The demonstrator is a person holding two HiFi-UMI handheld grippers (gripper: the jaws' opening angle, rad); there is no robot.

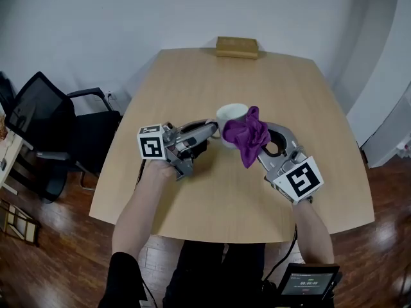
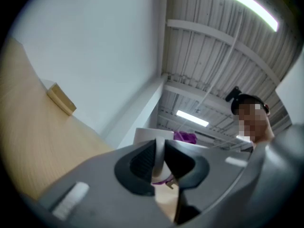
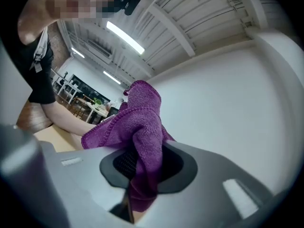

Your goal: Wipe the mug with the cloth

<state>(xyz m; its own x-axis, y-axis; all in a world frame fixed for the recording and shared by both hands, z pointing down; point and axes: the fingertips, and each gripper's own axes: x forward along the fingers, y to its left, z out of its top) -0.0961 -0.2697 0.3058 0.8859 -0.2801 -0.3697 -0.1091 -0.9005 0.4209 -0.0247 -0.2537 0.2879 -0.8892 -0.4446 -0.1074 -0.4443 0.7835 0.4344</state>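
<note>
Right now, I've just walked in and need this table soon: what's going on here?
A person at the wooden table holds a gripper in each hand. The left gripper is shut on the handle of the white mug; the right gripper clamps a purple cloth that appears to rest against the mug's side. Wiping seems under way.

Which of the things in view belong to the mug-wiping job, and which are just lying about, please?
Part of the job:
- mug, gripped by the left gripper
- purple cloth, gripped by the right gripper

Lying about:
- brown box at the far edge of the table
- black chair beside the table
</note>
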